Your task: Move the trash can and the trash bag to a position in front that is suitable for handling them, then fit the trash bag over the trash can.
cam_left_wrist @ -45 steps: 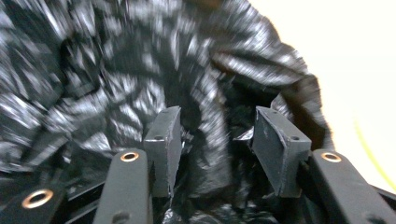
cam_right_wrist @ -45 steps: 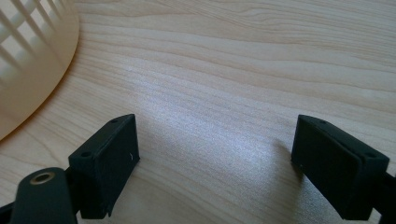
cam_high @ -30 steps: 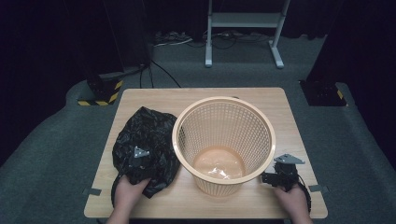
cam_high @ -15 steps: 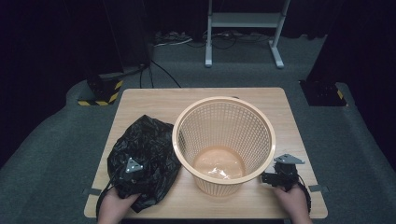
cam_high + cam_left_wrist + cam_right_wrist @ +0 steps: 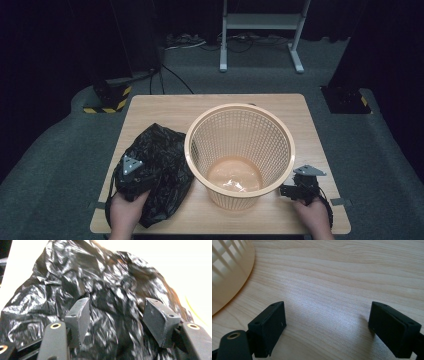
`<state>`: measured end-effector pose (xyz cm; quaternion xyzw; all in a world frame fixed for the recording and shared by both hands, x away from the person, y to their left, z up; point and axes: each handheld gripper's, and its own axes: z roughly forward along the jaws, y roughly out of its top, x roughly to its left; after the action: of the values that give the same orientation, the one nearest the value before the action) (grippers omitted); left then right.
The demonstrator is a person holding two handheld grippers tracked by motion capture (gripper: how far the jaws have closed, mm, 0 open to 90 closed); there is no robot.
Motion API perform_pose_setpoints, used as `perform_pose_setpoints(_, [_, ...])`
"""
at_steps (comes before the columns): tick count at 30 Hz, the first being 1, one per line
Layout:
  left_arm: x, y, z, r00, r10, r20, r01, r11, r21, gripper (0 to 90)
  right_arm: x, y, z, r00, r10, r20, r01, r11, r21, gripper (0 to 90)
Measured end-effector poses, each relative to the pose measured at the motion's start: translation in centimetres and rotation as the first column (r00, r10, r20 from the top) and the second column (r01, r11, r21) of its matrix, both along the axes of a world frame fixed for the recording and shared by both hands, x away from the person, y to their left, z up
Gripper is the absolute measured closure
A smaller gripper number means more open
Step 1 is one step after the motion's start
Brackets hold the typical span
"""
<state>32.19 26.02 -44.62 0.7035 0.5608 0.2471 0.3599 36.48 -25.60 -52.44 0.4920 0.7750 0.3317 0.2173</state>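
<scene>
Wooden table (image 5: 165, 107) on grey carpet (image 5: 60, 150)

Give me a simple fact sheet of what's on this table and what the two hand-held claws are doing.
surface: wooden table
middle: orange mesh basket, upright
left of basket: crumpled black plastic bag
left gripper: over the bag, jaws just been opening, bag between them but pads not pressing it
right gripper: jaws open over bare wood, right of the basket, holding nothing
hands: one behind each gripper at the near edge
</scene>
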Motion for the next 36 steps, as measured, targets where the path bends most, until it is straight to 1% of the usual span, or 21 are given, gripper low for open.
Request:
perform_pose_setpoints(2, [0.8, -0.3, -0.1, 1.0, 0.005, -0.007, -0.005, 1.0, 0.0, 37.0, 0.0, 0.0, 0.0, 1.0, 0.0, 0.0, 0.0, 1.0, 0.0, 13.8])
perform_pose_setpoints(4, [1.6, -0.6, -0.4, 0.9996, 0.017, -0.024, -0.017, 0.9998, 0.013, 35.6, 0.0, 0.0, 0.0, 1.0, 0.0, 0.0, 0.0, 1.0, 0.0, 13.7])
perform_pose_setpoints(5, [2.2, -0.7, -0.7, 0.9985, 0.031, -0.044, -0.03, 0.9994, 0.017, 34.4, 0.0, 0.0, 0.0, 1.0, 0.0, 0.0, 0.0, 1.0, 0.0, 13.8])
perform_pose_setpoints(7, [2.8, -0.6, -1.1, 0.9968, 0.05, -0.063, -0.049, 0.9987, 0.018, 32.6, 0.0, 0.0, 0.0, 1.0, 0.0, 0.0, 0.0, 1.0, -0.001, 13.9])
perform_pose_setpoints(10, [3.9, -0.7, -2.1, 0.9913, 0.064, -0.115, -0.06, 0.9975, 0.036, 31.1, 0.0, 0.0, 0.0, 1.0, -0.001, 0.001, 0.001, 1.0, 0.0, 14.0])
perform_pose_setpoints(12, [4.3, -0.8, -2.6, 0.9886, 0.064, -0.137, -0.058, 0.9973, 0.046, 30.9, 0.0, 0.0, 0.0, 1.0, -0.002, 0.001, 0.002, 1.0, 0.0, 14.0])
perform_pose_setpoints(14, [4.5, -0.9, -3.0, 0.987, 0.064, -0.147, -0.056, 0.9968, 0.057, 30.4, 0.0, 0.0, 0.0, 1.0, -0.002, 0.001, 0.002, 1.0, 0.001, 14.0])
perform_pose_setpoints(18, [5.0, -1.2, -3.5, 0.9849, 0.06, -0.163, -0.051, 0.9971, 0.057, 28.9, 0.0, 0.0, 0.0, 1.0, 0.0, 0.001, 0.0, 1.0, -0.001, 14.0])
perform_pose_setpoints(21, [5.2, -1.6, -4.1, 0.9822, 0.048, -0.181, -0.034, 0.9963, 0.079, 28.4, 0.0, 0.0, 0.0, 1.0, -0.001, 0.001, 0.001, 1.0, 0.0, 14.0])
perform_pose_setpoints(25, [5.3, -1.9, -5.3, 0.9777, 0.034, -0.207, -0.013, 0.995, 0.099, 28.5, 0.0, 0.0, 0.0, 1.0, -0.002, 0.002, 0.002, 1.0, 0.001, 14.2])
perform_pose_setpoints(27, [5.3, -1.7, -5.8, 0.9764, 0.034, -0.214, -0.014, 0.9956, 0.092, 29.4, -0.1, 0.0, 0.0, 1.0, -0.002, 0.002, 0.002, 1.0, 0.001, 14.2])
perform_pose_setpoints(29, [5.0, -1.6, -6.1, 0.9768, 0.031, -0.212, -0.013, 0.9963, 0.085, 30.8, -0.1, 0.0, 0.0, 1.0, -0.003, 0.001, 0.003, 1.0, 0.003, 14.1])
perform_pose_setpoints(31, [4.8, -1.5, -6.4, 0.9775, 0.019, -0.21, -0.002, 0.9965, 0.083, 33.8, 0.0, 0.0, 0.0, 1.0, -0.002, 0.001, 0.002, 1.0, 0.003, 14.1])
perform_pose_setpoints(32, [4.6, -1.5, -6.5, 0.9806, 0.009, -0.196, 0.007, 0.9966, 0.082, 37.0, 0.0, 0.0, 0.0, 1.0, 0.0, 0.001, 0.0, 1.0, 0.001, 14.1])
perform_pose_setpoints(33, [4.5, -1.5, -6.6, 0.9821, 0.002, -0.188, 0.014, 0.9963, 0.085, 39.2, 0.0, 0.0, 0.0, 1.0, -0.002, 0.0, 0.002, 1.0, 0.004, 14.1])
perform_pose_setpoints(34, [4.3, -1.5, -6.6, 0.9837, -0.011, -0.18, 0.026, 0.9963, 0.081, 43.6, 0.0, 0.0, 0.0, 1.0, 0.0, 0.001, 0.0, 1.0, 0.003, 14.1])
perform_pose_setpoints(36, [4.0, -1.6, -6.6, 0.9857, -0.023, -0.167, 0.037, 0.9956, 0.086, 56.1, 0.0, 0.0, 0.0, 1.0, 0.001, 0.0, -0.001, 1.0, 0.002, 14.2])
